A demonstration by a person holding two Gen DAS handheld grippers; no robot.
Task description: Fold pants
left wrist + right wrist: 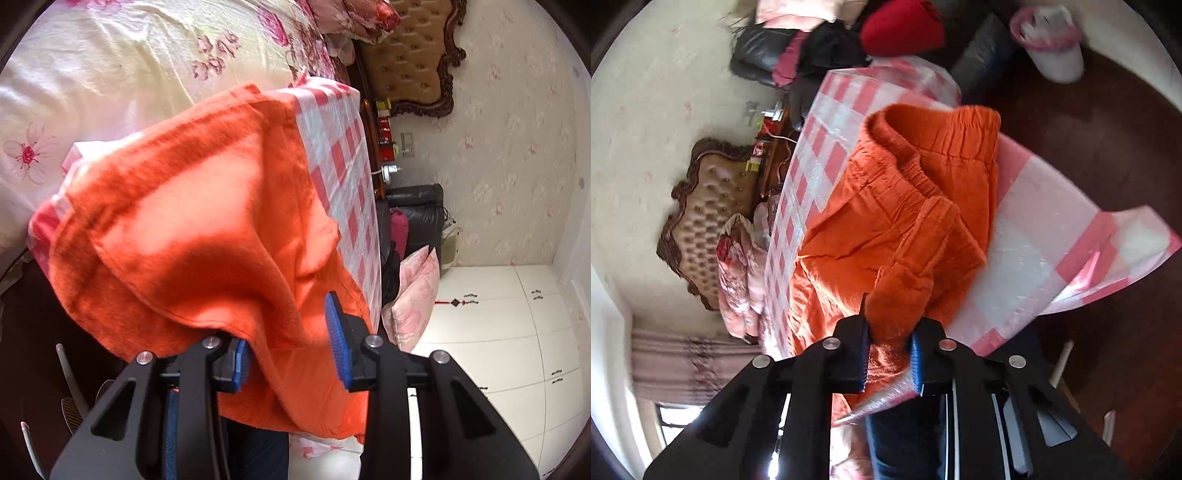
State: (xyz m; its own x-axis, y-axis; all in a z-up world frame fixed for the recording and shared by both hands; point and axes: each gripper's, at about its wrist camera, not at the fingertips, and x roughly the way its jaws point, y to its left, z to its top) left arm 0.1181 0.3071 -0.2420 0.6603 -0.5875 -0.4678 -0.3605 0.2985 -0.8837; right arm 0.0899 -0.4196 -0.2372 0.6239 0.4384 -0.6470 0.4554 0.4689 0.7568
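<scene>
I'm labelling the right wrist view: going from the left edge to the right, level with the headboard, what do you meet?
Tufted headboard → floral pillow → pink checked cloth → orange pants → pink checked cloth again → dark floor.

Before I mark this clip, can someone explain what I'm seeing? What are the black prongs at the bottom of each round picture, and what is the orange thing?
There is no robot here. A person holds a two-finger gripper in each hand, and a fisheye camera on each looks along its fingers, which gives the round pictures. One picture comes from the left gripper, the other from the right gripper. The black prongs are the fingers, with blue pads. The orange thing is a pair of orange pants with an elastic waistband, lying on a pink checked tablecloth. Each gripper has a bunch of the orange fabric between its pads; the right one appears clamped on it. A floral bed is behind.
</scene>
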